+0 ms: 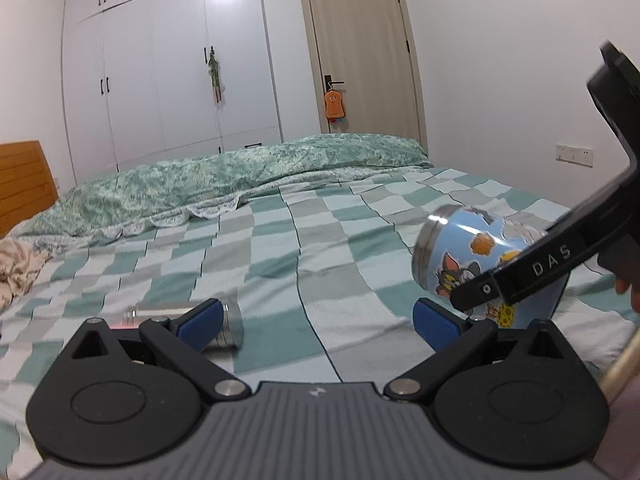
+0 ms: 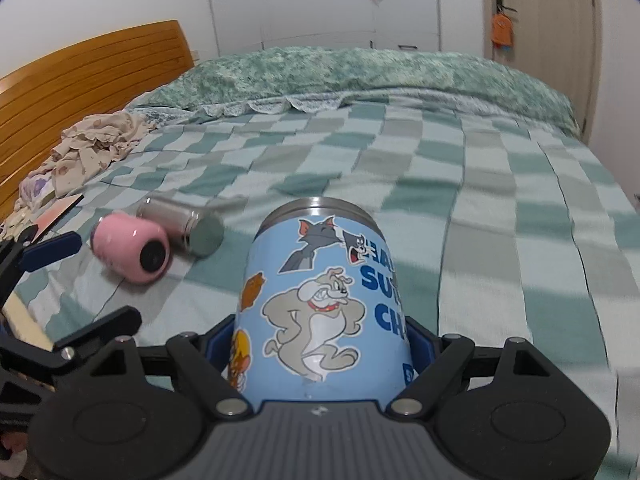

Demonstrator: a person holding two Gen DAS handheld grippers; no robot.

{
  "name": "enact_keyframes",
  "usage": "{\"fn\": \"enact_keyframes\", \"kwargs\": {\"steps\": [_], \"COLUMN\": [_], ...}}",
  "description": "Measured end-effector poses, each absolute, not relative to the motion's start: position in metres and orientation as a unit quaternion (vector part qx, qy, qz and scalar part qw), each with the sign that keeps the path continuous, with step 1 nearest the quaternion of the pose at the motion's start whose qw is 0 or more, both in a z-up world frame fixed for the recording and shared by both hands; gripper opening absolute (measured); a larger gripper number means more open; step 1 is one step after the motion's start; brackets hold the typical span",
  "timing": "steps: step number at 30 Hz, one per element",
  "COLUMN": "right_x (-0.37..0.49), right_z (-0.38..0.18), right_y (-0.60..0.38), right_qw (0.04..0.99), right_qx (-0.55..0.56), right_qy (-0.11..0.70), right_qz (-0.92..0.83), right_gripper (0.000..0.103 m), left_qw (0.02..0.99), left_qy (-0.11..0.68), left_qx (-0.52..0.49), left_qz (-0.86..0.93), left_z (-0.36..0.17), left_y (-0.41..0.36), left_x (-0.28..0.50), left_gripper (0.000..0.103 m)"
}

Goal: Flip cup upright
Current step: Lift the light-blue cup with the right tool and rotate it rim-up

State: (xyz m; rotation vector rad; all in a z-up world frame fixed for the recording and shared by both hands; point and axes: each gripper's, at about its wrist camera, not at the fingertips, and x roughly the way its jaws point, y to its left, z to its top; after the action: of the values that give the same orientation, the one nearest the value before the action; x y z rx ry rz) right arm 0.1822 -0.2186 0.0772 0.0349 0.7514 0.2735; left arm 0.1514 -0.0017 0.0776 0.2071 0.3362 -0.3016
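A light blue cartoon-printed cup [image 2: 320, 300] with a steel rim is held between the blue pads of my right gripper [image 2: 320, 344], which is shut on its body. The cup is lifted off the bed and tilted, rim pointing away from the camera. In the left wrist view the same cup [image 1: 468, 252] hangs at the right, tilted with its rim to the left, partly behind my right gripper's black finger [image 1: 532, 268]. My left gripper [image 1: 320, 322] is open and empty, low over the checked bedspread, to the left of the cup.
A steel bottle [image 2: 180, 218] and a pink cup [image 2: 130, 254] lie on their sides on the checked bedspread [image 2: 500, 220]. The steel bottle [image 1: 230, 320] lies just beyond my left gripper's left pad. A green quilt [image 1: 240, 176], crumpled cloth [image 2: 92, 148] and wooden headboard [image 2: 80, 76] lie farther off.
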Motion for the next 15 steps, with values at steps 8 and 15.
{"fn": "enact_keyframes", "kwargs": {"steps": [8,15], "right_x": [0.140,0.146], "right_z": [0.046,0.022], "right_y": [-0.229,-0.232], "right_qw": [0.918,0.914], "right_qx": [0.045,0.065], "right_qy": [0.379,0.393], "right_qz": [0.106,0.074], "right_gripper": [0.083,0.083], "left_qw": [0.972,0.971], "left_qy": [0.177,0.197], "left_qx": [0.078,0.067], "left_qz": [-0.134,-0.117], "left_z": [0.067,0.054], "left_y": [-0.002,-0.001], "left_x": [0.111,0.098], "left_gripper": [0.103,0.103]}}
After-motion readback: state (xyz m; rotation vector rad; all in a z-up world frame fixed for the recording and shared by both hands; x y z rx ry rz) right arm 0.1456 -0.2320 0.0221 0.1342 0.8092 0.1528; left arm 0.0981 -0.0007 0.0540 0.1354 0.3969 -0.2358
